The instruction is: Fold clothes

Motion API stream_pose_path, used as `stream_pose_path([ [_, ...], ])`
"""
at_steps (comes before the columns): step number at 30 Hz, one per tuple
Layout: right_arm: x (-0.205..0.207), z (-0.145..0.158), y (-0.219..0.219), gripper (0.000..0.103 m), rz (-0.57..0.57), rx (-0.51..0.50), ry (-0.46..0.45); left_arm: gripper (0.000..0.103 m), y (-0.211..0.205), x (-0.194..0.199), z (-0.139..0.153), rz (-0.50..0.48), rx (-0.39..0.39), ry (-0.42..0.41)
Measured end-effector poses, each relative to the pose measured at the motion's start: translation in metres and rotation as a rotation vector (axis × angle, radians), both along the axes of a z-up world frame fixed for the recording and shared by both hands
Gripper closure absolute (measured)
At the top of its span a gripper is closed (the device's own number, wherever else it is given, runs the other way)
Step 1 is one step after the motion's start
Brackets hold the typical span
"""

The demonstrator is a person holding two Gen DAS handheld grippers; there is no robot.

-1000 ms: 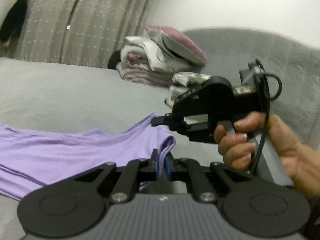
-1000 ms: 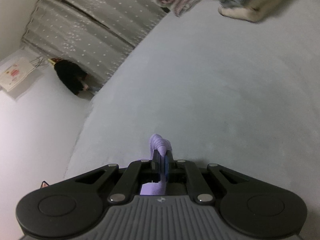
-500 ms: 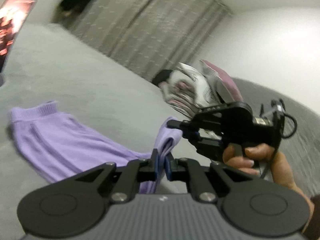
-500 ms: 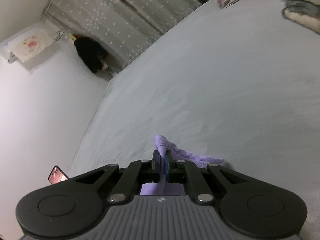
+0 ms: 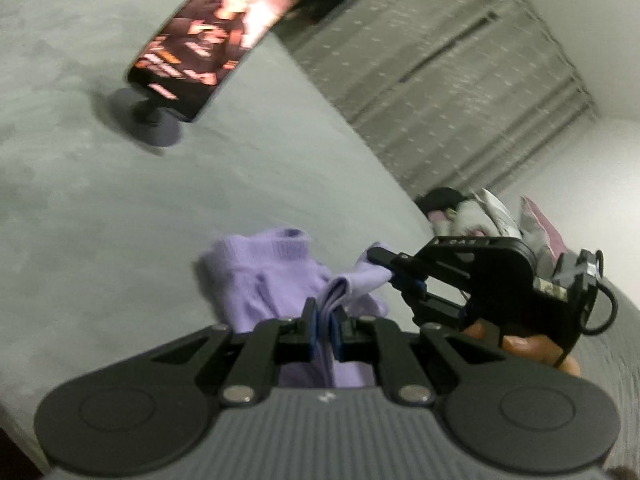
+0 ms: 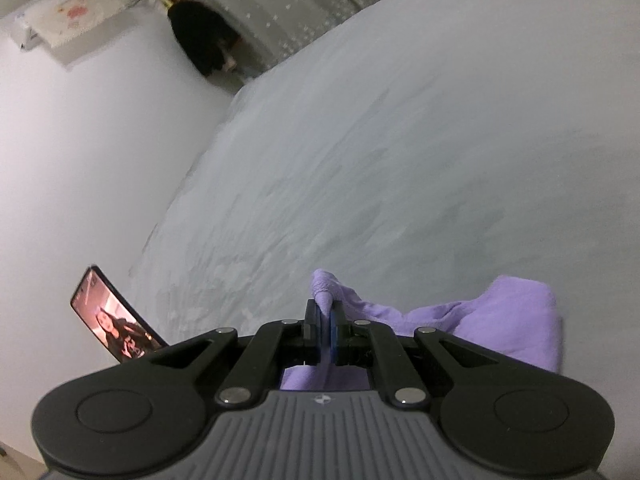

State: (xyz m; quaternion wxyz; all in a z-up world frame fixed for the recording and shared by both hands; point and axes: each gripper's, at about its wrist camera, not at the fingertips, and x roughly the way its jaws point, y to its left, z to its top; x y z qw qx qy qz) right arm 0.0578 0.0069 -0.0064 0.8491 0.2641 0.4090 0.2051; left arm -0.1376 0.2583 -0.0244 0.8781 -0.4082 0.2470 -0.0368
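Purple garment (image 5: 276, 276) on grey bed (image 5: 100, 208), bunched at 6 o'clock in both views. Left claw (image 5: 322, 320) clenched on fabric edge; right claw (image 5: 394, 270), at 3 o'clock in left view, also clenched on edge. Knit soft, light, limp, likely sags between grips; best hold: hem corners. Phone (image 5: 212, 36) at 11 o'clock.

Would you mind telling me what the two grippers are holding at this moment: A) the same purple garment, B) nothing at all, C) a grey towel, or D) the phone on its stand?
A: the left gripper and the right gripper each have their jaws shut on a fold of the purple garment above the grey bed.
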Motion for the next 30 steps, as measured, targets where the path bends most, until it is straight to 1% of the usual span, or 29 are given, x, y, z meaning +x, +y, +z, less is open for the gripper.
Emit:
stream_pose_path([
  [3, 0.003, -0.003, 0.019, 0.097, 0.017, -0.017, 0.002, 0.096, 0.012, 0.004, -0.007, 0.030, -0.020, 0.037],
  [10, 0.007, -0.014, 0.038, 0.095, 0.040, -0.041, 0.018, 0.096, 0.020, 0.019, -0.014, 0.100, -0.028, 0.097],
  [11, 0.007, -0.013, 0.038, 0.091, 0.042, -0.045, 0.011, 0.095, 0.021, 0.021, -0.015, 0.108, -0.012, 0.111],
  [13, 0.005, -0.009, 0.036, 0.091, 0.039, -0.050, -0.007, 0.093, 0.022, 0.020, -0.012, 0.138, 0.020, 0.125],
  [14, 0.004, -0.007, 0.031, 0.087, 0.036, -0.050, -0.018, 0.091, 0.024, 0.019, -0.012, 0.157, 0.036, 0.129],
  [15, 0.002, -0.003, 0.026, 0.084, 0.027, -0.055, -0.038, 0.086, 0.025, 0.018, -0.011, 0.168, 0.046, 0.124],
  [16, 0.000, 0.001, 0.021, 0.078, 0.017, -0.060, -0.058, 0.084, 0.026, 0.016, -0.009, 0.183, 0.061, 0.117],
  [17, -0.003, 0.005, 0.015, 0.076, 0.003, -0.076, -0.082, 0.082, 0.027, 0.015, -0.006, 0.200, 0.083, 0.106],
  [18, -0.006, 0.008, 0.008, 0.076, -0.012, -0.095, -0.106, 0.081, 0.024, 0.015, -0.002, 0.197, 0.117, 0.086],
  [22, -0.023, 0.012, -0.017, 0.076, -0.058, -0.155, -0.175, 0.081, 0.013, 0.016, 0.013, 0.184, 0.254, 0.006],
  [23, -0.027, 0.009, -0.021, 0.076, -0.054, -0.168, -0.181, 0.081, 0.006, 0.019, 0.017, 0.159, 0.296, -0.018],
  [25, -0.034, 0.004, -0.023, 0.076, -0.036, -0.197, -0.188, 0.080, -0.011, 0.028, 0.022, 0.071, 0.382, -0.060],
  [27, -0.040, -0.001, -0.025, 0.076, -0.022, -0.233, -0.194, 0.080, -0.028, 0.038, 0.020, -0.017, 0.456, -0.083],
  [29, -0.045, -0.006, -0.022, 0.076, -0.008, -0.264, -0.207, 0.080, -0.041, 0.049, 0.014, -0.085, 0.478, -0.084],
  [30, -0.047, -0.009, -0.021, 0.076, 0.002, -0.278, -0.212, 0.080, -0.044, 0.053, 0.010, -0.098, 0.487, -0.073],
])
